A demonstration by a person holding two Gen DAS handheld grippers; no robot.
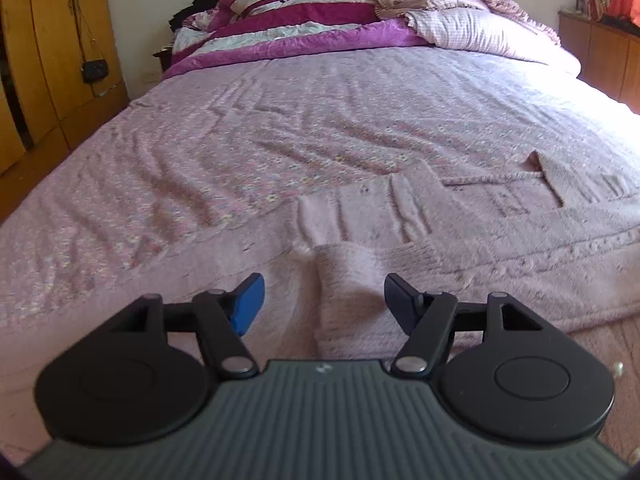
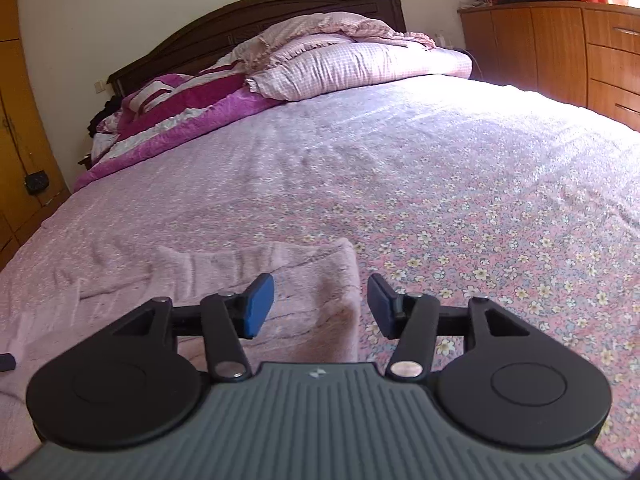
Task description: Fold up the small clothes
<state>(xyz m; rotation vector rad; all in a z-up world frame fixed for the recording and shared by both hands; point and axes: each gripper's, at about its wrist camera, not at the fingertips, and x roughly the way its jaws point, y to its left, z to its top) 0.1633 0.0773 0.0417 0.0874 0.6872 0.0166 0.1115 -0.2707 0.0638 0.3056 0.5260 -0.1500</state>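
Observation:
A pale pink fuzzy knit garment (image 1: 420,236) lies spread flat on the near part of the bed, with a V neckline toward the right. My left gripper (image 1: 324,304) is open, with a sleeve end (image 1: 344,280) lying between its blue-padded fingers, just above the fabric. In the right wrist view the same garment (image 2: 304,280) shows its right edge and corner. My right gripper (image 2: 320,304) is open over that corner and holds nothing.
The bed has a pink floral sheet (image 2: 480,220). Rumpled magenta and pink quilts and pillows (image 1: 340,16) lie by the dark headboard. A wooden wardrobe (image 1: 44,60) stands on the left and a wooden dresser (image 2: 560,48) on the right.

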